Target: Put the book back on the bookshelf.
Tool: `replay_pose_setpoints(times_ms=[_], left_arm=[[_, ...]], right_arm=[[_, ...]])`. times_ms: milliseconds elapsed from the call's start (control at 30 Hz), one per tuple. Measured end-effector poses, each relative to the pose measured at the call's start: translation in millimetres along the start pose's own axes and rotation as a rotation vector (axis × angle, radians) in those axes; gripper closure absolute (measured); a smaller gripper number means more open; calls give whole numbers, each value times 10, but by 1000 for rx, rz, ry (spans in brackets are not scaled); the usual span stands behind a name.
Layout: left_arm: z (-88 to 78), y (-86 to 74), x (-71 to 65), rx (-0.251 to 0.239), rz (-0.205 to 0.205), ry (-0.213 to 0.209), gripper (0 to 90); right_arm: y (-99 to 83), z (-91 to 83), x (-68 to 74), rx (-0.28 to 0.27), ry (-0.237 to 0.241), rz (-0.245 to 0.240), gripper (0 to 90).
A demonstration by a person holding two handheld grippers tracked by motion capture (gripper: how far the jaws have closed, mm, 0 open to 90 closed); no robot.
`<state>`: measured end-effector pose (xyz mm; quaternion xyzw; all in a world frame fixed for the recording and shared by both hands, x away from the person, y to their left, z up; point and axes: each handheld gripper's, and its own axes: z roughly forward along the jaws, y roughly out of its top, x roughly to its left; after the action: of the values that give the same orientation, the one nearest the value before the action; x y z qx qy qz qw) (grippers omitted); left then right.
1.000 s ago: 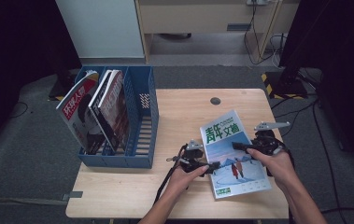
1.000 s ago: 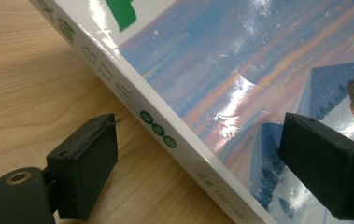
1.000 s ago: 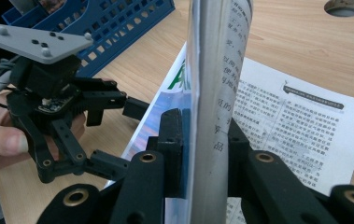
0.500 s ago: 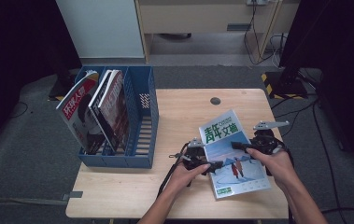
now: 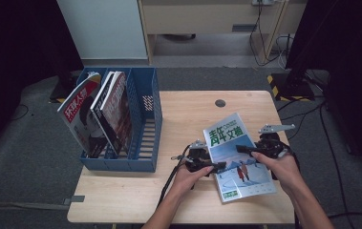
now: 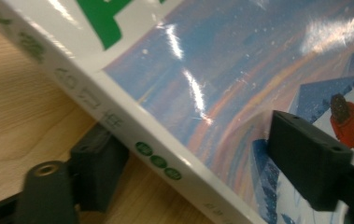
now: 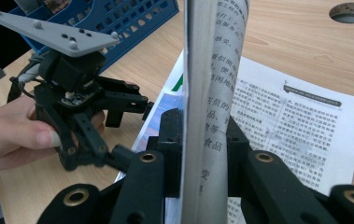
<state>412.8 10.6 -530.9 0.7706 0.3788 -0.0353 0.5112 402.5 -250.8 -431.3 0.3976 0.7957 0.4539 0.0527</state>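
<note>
Magazines on desk: one glossy magazine with a blue snow-scene cover and green characters [image 5: 238, 160] is lying near the right front corner of the pale wooden desk [image 5: 188, 112].
Magazines in rack: at least three upright magazines [image 5: 100, 112] are leaning in the blue plastic slatted file rack [image 5: 145, 143], which is standing at the desk's left edge; the exact count cannot be told.
Grippers: two black hand-held tools, one in each of the person's hands.
Left gripper [image 5: 217, 166]: it is sitting at the magazine's left spine edge. Its jaws have just been closing and are standing fairly wide around the spine, one under the magazine against the desk, one above the cover; whether the pads are pressing cannot be told.
Right gripper [image 5: 241, 149]: its jaws are standing narrow, clamping a raised sheaf of pages at the magazine's right side.
Change from earlier frame: the magazine is lying in the same place on the desk as one second ago; the left gripper is sitting slightly further onto the spine edge.
Left gripper view: it is showing the white spine with green dots and the two skiers printed on the cover, details too small in the high view.
Right gripper view: it is showing the clamped pages edge-on, an opened printed page lying flat behind them, and the left gripper [image 7: 130, 109] with its grey three-cornered plate [image 7: 53, 29].
Desk detail: a round dark cable hole [image 5: 220, 103] is sitting near the rear edge.
</note>
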Motion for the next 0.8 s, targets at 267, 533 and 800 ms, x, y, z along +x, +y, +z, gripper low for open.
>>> replay_pose_setpoints(times_ms=[267,533,800], left_arm=[[-10,43,-45,-17,-19,58,396],[-9,110,-142,23,16,124,484],[-4,105,-120,62,10,129,513]], right_arm=[[-114,17,-132,6,-42,7,724],[-202,105,-253,50,-141,-16,649],[-365,245,-355,115,-208,-30,497]])
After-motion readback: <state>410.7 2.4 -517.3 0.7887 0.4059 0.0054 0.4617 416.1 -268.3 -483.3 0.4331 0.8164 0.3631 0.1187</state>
